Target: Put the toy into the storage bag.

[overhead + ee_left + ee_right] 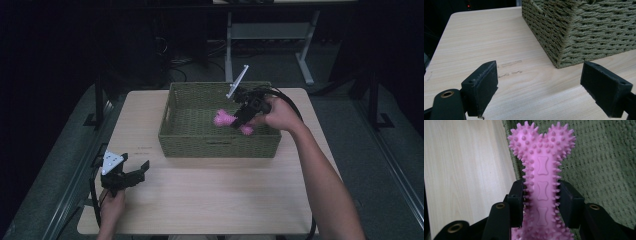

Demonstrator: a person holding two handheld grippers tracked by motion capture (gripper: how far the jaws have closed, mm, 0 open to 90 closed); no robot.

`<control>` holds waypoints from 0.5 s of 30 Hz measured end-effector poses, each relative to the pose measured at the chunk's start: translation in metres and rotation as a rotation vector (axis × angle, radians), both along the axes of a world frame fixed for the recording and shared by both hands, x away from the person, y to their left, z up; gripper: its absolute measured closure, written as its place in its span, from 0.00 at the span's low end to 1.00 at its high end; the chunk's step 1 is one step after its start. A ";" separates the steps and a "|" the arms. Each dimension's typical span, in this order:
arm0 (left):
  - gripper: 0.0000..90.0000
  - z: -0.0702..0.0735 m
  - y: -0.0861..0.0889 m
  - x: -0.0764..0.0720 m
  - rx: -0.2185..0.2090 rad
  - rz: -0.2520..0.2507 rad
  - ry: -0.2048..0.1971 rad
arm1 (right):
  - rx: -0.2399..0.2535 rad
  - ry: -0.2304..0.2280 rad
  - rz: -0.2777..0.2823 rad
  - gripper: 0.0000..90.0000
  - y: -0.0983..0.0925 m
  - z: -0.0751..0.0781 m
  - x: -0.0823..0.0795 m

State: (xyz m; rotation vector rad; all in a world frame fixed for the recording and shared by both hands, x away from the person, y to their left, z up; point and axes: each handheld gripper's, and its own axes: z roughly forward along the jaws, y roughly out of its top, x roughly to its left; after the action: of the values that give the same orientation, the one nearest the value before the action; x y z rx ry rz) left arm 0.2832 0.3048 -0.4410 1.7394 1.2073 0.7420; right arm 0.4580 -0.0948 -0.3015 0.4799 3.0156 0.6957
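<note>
Right tool [541, 202] pinched the shaft of the pink spiked rubber bone toy [541, 170], which hung over the olive woven rectangular basket [220, 145] at about three o'clock of its interior. The step looked like carrying the toy in or out of the basket; which, I could not tell. Left tool [539, 90] rested spread and empty at seven o'clock on the pale wooden worktop [210, 195].
</note>
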 end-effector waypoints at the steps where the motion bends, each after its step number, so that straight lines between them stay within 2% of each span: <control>1: 0.15 0.000 0.000 0.000 0.001 0.001 0.000 | 0.010 0.002 0.001 0.65 -0.001 0.000 0.002; 4: 0.15 0.000 0.000 0.000 0.000 0.000 0.002 | 0.019 0.007 -0.005 0.65 -0.002 -0.002 0.006; 15: 0.15 0.000 -0.002 0.000 0.006 -0.011 0.002 | 0.003 0.026 -0.044 0.65 -0.010 -0.012 0.018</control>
State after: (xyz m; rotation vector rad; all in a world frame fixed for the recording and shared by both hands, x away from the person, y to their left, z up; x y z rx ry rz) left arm 0.2836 0.3028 -0.4414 1.7504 1.1971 0.7381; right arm 0.4758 -0.1045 -0.3131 0.5583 3.0184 0.6964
